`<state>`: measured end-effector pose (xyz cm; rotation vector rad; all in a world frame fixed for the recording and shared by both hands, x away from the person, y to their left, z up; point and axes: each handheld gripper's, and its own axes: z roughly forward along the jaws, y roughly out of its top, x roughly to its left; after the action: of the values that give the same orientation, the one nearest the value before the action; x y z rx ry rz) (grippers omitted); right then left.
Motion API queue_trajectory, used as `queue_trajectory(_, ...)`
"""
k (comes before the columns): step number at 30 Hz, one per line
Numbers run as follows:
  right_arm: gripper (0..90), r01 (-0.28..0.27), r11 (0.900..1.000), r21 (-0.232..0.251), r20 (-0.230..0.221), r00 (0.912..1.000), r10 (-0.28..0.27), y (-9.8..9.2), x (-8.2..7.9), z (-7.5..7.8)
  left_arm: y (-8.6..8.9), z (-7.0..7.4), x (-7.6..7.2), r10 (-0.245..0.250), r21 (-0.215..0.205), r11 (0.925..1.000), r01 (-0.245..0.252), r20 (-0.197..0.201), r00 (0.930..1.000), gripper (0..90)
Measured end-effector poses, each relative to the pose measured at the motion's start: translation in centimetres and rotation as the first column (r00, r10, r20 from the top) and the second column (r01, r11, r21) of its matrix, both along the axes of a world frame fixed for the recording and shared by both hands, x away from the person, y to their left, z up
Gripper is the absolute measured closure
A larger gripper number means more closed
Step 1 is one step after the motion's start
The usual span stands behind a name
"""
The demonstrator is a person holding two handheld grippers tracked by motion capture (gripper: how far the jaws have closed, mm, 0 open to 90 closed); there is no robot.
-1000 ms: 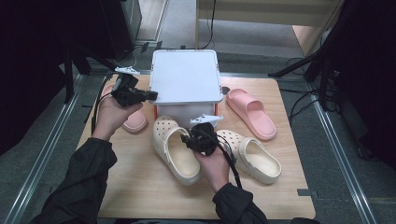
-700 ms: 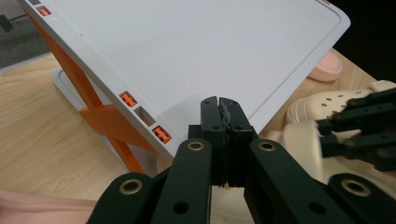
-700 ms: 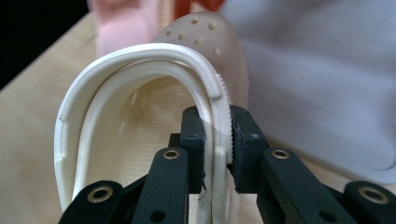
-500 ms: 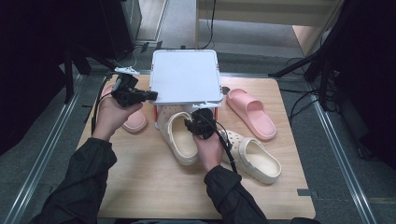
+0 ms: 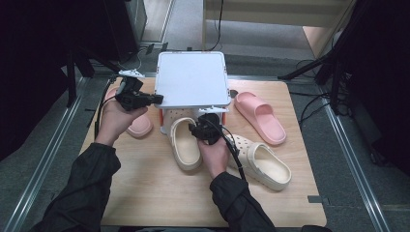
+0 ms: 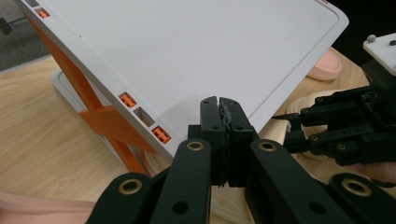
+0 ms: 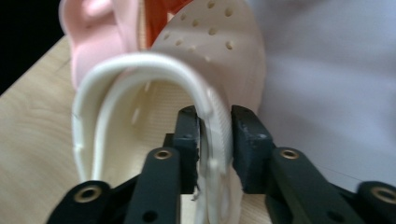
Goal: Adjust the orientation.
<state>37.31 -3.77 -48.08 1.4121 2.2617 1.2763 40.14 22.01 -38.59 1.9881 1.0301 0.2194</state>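
A cream clog (image 5: 186, 150) lies on the wooden table (image 5: 159, 193) with its toe pushed under the white rack (image 5: 192, 79). My right gripper (image 5: 196, 129) sits at the clog's right side wall. In the right gripper view that rim (image 7: 215, 135) runs between the jaws of the right gripper (image 7: 215, 126), which have just been opening, and a thin gap shows beside one pad. My left gripper (image 5: 157, 99) is shut on nothing, its tips (image 6: 219, 105) at the rack's left front edge (image 6: 187, 51).
A second cream clog (image 5: 266, 164) lies to the right of my right hand. One pink slipper (image 5: 258, 116) lies right of the rack, another (image 5: 138, 124) under my left hand. Orange struts (image 6: 107, 121) carry the rack's top. Bare table lies toward the front.
My right hand has slid the cream clog away from me, so its toe now lies under the rack. The left gripper has stayed in place.
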Motion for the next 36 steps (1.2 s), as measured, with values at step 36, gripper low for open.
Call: queue_trajectory(36, 90.0, -0.332, 0.943, -0.026, 0.155, 0.9305, 0.332, -4.3, -9.3, 2.5, 0.1, 0.0, 0.0, -0.012, -0.003, 0.9999, 0.012, -0.001, 0.9999, 88.0)
